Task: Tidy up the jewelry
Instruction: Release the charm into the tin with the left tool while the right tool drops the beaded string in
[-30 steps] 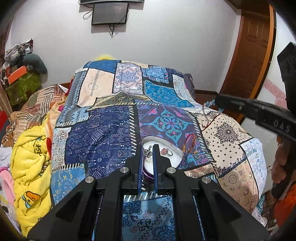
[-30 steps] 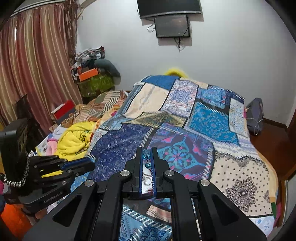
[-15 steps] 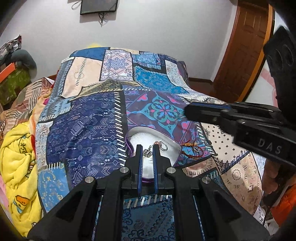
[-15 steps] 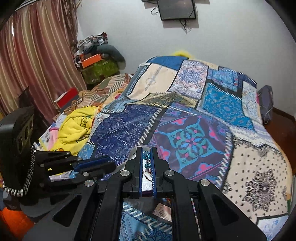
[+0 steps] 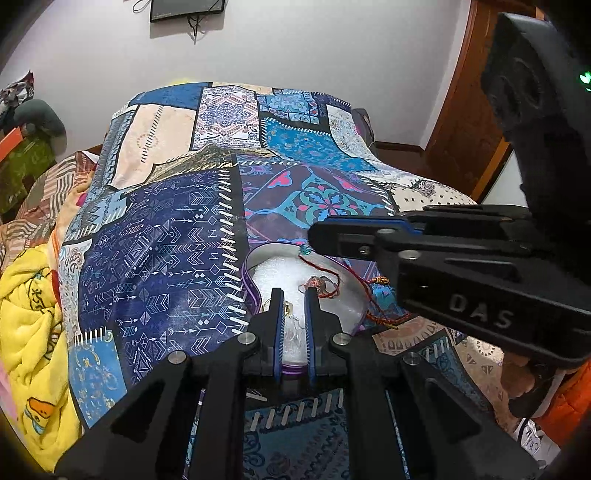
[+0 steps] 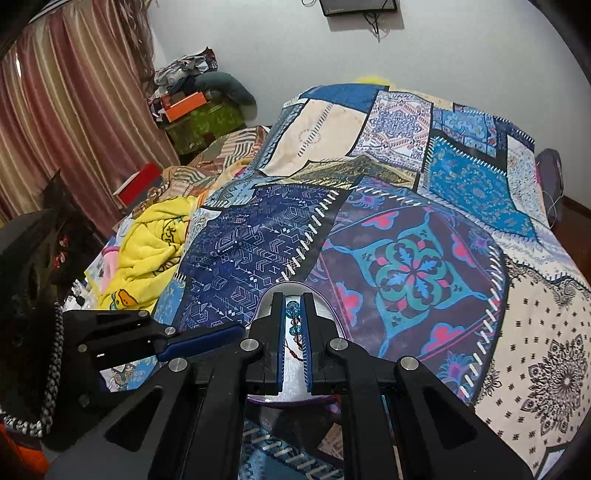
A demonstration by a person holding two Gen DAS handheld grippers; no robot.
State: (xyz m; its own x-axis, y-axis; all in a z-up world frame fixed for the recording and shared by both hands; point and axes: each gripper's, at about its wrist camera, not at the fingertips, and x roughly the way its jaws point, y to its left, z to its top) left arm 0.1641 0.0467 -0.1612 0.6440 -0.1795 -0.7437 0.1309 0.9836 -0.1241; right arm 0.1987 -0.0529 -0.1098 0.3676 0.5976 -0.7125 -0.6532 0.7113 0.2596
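Note:
A purple-rimmed heart-shaped box (image 5: pixel 250 284) with a white lining lies on the patchwork bedspread. Rings and small trinkets (image 5: pixel 320 285) lie in it. My right gripper (image 6: pixel 293 308) is shut on a blue-beaded bracelet (image 6: pixel 293 309) with a red cord (image 5: pixel 369 295). It holds the bracelet over the box (image 6: pixel 325 306). In the left wrist view the right gripper (image 5: pixel 314 236) comes in from the right, and the cord hangs from it into the box and over its right edge. My left gripper (image 5: pixel 294 295) is nearly closed and empty at the near side of the box.
A yellow blanket (image 5: pixel 26 306) and piled clothes lie on the left of the bed. A red box (image 6: pixel 136 184) and curtains stand further left. A wooden door (image 5: pixel 465 122) is on the right. A screen (image 5: pixel 184 9) hangs on the far wall.
My right gripper has come down and forward with the bracelet until it is over the box. Both views have tilted down towards the box. The left gripper has stayed at the box.

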